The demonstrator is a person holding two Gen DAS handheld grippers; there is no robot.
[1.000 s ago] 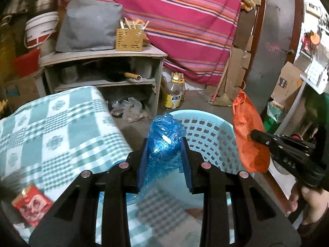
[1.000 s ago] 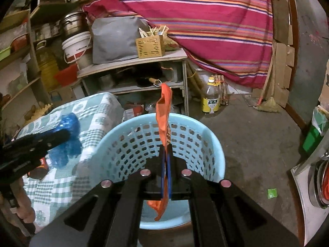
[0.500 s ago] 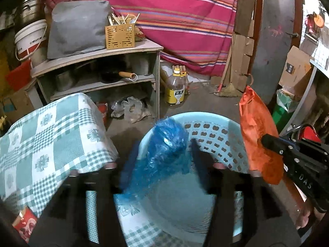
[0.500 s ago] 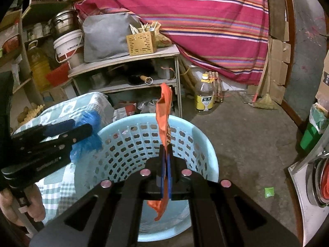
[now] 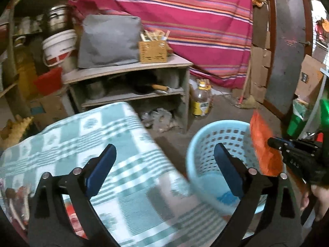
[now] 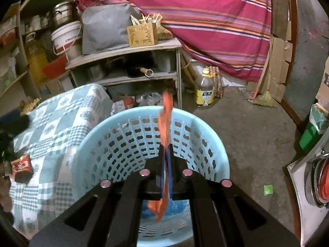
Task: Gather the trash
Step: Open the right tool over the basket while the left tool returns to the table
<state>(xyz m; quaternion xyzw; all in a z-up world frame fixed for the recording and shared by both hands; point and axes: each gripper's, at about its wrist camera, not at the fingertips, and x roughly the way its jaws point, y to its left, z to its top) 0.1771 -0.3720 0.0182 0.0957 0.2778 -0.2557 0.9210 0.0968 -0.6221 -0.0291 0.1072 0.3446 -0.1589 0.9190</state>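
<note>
A green-checked cloth covers the tabletop (image 5: 86, 135), with a light-blue perforated basket (image 6: 127, 135) just beside it on the floor. The left hand-held gripper (image 5: 164, 154) is opening wide with nothing between its jaws. The right hand-held gripper (image 6: 165, 154) is clamped on an orange bag (image 6: 165, 123) above the basket. A blue bag (image 6: 174, 204) lies on the basket's bottom.

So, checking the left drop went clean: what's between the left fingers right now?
Nothing held: the left fingers are opening with only the checked cloth and basket rim behind them, in the left wrist view. The blue bag lies in the basket.
</note>
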